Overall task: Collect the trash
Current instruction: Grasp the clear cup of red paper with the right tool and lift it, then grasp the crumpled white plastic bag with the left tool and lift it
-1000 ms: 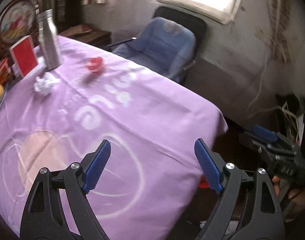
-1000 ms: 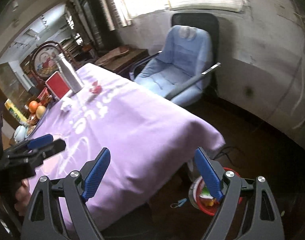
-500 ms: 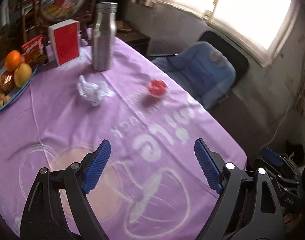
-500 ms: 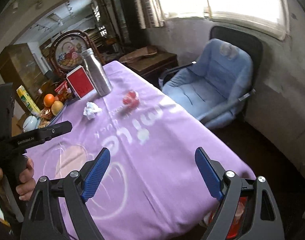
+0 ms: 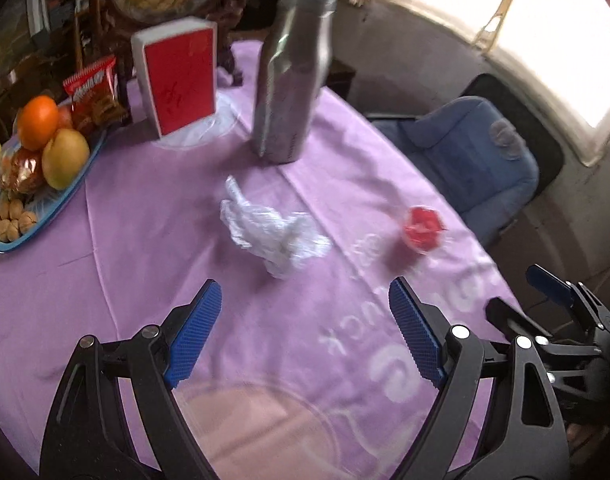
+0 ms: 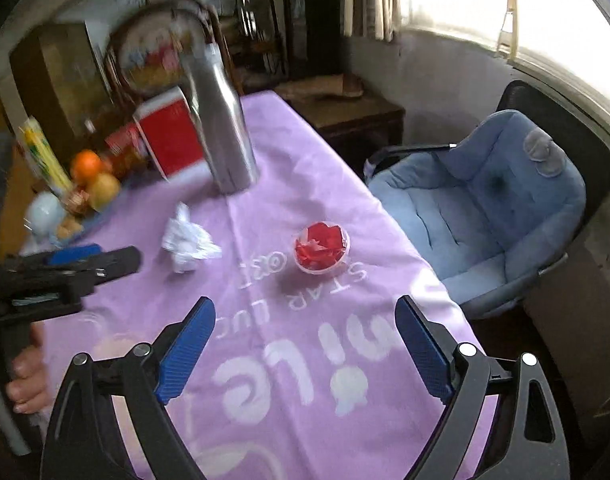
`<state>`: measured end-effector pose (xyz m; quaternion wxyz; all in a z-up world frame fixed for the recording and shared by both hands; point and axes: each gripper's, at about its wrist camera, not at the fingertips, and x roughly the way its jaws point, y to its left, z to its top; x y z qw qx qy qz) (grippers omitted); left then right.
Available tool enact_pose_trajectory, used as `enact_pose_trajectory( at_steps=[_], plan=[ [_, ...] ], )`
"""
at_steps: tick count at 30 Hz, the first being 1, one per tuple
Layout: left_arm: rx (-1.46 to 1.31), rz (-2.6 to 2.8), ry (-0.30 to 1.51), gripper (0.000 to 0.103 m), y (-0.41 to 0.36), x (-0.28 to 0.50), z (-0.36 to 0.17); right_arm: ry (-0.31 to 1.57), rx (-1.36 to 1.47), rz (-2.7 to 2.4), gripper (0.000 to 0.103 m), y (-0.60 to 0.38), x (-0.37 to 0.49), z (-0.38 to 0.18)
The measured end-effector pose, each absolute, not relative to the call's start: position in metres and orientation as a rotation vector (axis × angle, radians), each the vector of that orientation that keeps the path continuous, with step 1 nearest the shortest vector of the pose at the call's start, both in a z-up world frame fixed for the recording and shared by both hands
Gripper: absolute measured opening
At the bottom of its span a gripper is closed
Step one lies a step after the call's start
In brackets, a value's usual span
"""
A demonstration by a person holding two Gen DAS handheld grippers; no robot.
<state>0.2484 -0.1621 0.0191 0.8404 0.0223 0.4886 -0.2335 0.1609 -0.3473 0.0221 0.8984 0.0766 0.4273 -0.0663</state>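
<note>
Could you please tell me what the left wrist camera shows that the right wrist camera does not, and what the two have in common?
Only the left wrist view shows the nuts on the blue tray and the right gripper at its edge.

Only the right wrist view shows the wooden cabinet behind the table, the left gripper and the hand holding it.

Both show the purple tablecloth, crumpled white paper, small cup of red scraps, metal bottle, red box, orange and blue chair. Both grippers are empty; the right one's jaws are opening.
</note>
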Motion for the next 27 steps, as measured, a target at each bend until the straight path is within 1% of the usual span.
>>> enact_pose_trajectory(
  at_steps=[4,9,15,17,18,19,22,24,25,26,27],
  plan=[
    [-0.006,-0.460,1.095,0.083,-0.158,0.279,-0.004,0.938,0.103,-0.172,0.090,-0.345,0.201,-0.006],
    [0.001,-0.437,1.117,0.083,-0.165,0.303,-0.020,0.990,0.083,-0.196,0.090,-0.347,0.235,-0.037],
    [0.056,-0.385,1.140,0.083,-0.182,0.320,-0.039,0.990,0.000,-0.260,0.088,-0.339,0.257,-0.055],
    [0.063,-0.361,1.156,0.083,-0.184,0.325,-0.045,0.983,-0.019,-0.264,0.078,-0.336,0.260,-0.057],
    [0.058,-0.356,1.170,0.083,-0.185,0.328,-0.050,0.990,-0.030,-0.261,0.066,-0.334,0.262,-0.059],
    [0.054,-0.354,1.182,0.083,-0.186,0.330,-0.053,0.999,-0.039,-0.262,0.058,-0.332,0.264,-0.060],
    [0.052,-0.344,1.202,0.083,-0.186,0.333,-0.061,1.000,-0.058,-0.267,0.056,-0.330,0.263,-0.059],
    [0.059,-0.345,1.201,0.081,-0.186,0.331,-0.060,0.992,-0.051,-0.265,0.056,-0.329,0.257,-0.055],
    [0.066,-0.338,1.198,0.074,-0.186,0.330,-0.059,0.983,-0.052,-0.261,0.056,-0.328,0.253,-0.051],
    [0.088,-0.324,1.185,0.061,-0.186,0.327,-0.058,0.967,-0.055,-0.248,0.056,-0.326,0.246,-0.045],
    [0.105,-0.323,1.179,0.053,-0.187,0.325,-0.057,0.958,-0.057,-0.243,0.056,-0.325,0.240,-0.042]
  ],
)
